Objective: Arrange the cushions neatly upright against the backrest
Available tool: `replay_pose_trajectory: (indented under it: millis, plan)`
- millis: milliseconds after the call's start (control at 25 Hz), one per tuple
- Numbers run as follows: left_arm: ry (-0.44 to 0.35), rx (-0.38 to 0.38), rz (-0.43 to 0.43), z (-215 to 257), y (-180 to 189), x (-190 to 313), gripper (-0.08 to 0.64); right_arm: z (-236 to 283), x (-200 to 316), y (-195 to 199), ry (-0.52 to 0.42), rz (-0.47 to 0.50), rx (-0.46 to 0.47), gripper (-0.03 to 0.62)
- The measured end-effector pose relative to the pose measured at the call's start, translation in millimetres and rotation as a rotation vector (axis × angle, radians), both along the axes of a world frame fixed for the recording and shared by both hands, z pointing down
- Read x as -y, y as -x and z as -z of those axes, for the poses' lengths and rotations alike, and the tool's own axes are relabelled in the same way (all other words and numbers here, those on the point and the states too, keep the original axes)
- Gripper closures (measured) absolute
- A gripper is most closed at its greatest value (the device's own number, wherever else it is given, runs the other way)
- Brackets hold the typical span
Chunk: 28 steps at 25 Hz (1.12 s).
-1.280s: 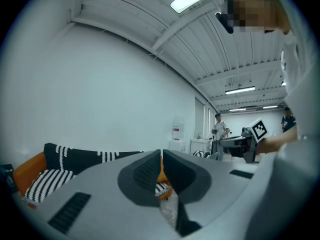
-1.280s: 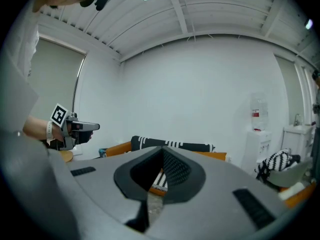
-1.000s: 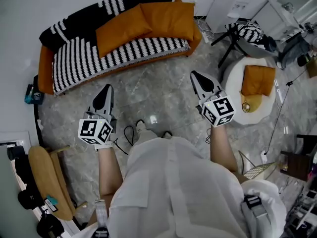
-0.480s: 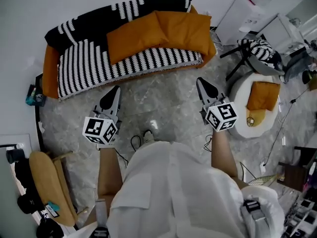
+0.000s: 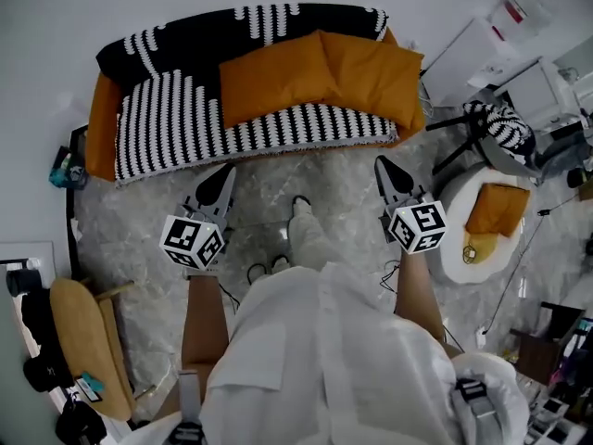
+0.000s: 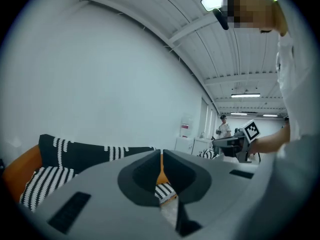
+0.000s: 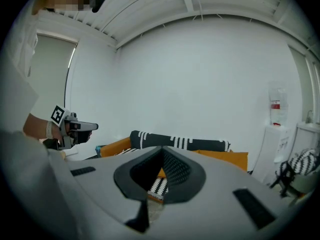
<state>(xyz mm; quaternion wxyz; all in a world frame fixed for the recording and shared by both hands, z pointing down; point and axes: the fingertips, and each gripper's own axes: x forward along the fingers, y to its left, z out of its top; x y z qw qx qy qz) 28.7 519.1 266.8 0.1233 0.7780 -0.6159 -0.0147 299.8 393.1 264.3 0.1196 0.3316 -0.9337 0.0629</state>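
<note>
Cushions [image 5: 278,82], 2 orange, rest on the striped sofa [image 5: 167,128]; left claw [image 5: 225,171], right claw [image 5: 382,164] clenched empty over marble floor [image 5: 343,179].

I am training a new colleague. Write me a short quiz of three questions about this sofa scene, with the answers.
1. How many orange cushions are on the sofa?
2. True or false: the right gripper holds a cushion.
3. The blanket over the sofa is: A plain orange, B black and white striped, C green.

Key: 1 two. 2 false, its jaws are shut and empty. 3 B.
</note>
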Motion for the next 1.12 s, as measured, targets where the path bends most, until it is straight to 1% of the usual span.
replay_pose_trajectory:
  millis: [160,360,480,600,800,1000,1120]
  plan:
    - [0.023,0.003,0.035,-11.5,26.1,32.9,0.531,-11.6,47.4,34.4,0.006,0.032,0.009,0.584]
    - [0.058,0.020,0.044,-20.0,54.9,101.8,0.531,-25.4,125.9,69.7,0.034,0.052,0.018,0.584]
    - [0.058,0.036,0.047,-16.6,71.6,147.3,0.531,-26.7,173.1,87.0,0.039,0.064,0.019,0.584]
    - [0.046,0.041,0.077,-12.9,89.8,182.0,0.531,-26.6,207.9,103.3,0.036,0.088,0.022,0.584]
    - [0.019,0.042,0.120,-5.7,115.0,223.2,0.531,-17.4,251.0,131.6,0.016,0.121,0.030,0.584]
    - [0.001,0.031,0.146,0.1,136.3,247.7,0.531,-11.9,272.8,156.8,0.013,0.136,0.039,0.584]
    - [-0.006,0.030,0.150,0.1,156.1,263.3,0.531,-12.4,282.6,178.1,0.022,0.138,0.039,0.584]
